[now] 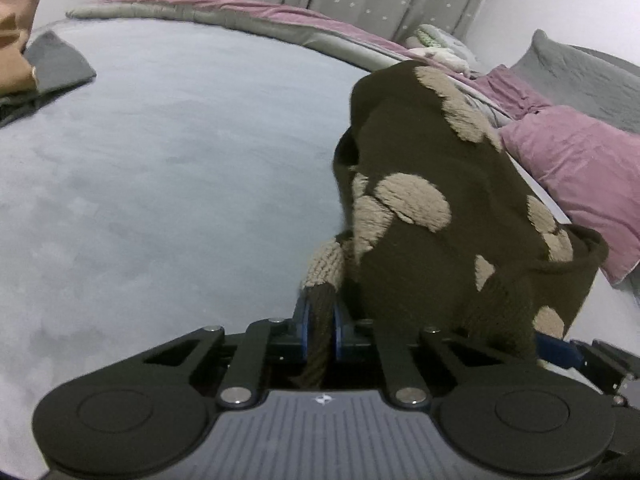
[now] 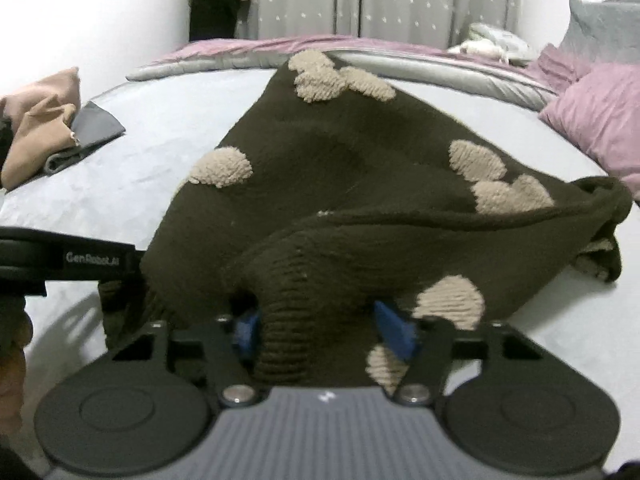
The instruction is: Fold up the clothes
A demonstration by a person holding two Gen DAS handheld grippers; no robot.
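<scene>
Two grippers hold up the dark brown knitted sweater with beige fluffy patches (image 2: 344, 152) above the pale grey bed (image 1: 160, 152): left gripper (image 1: 320, 328) fingers pinched tight on its hem, right gripper (image 2: 316, 332) fingers clasping a thick ribbed bunch. Bare bedsheet spreads leftward.
</scene>
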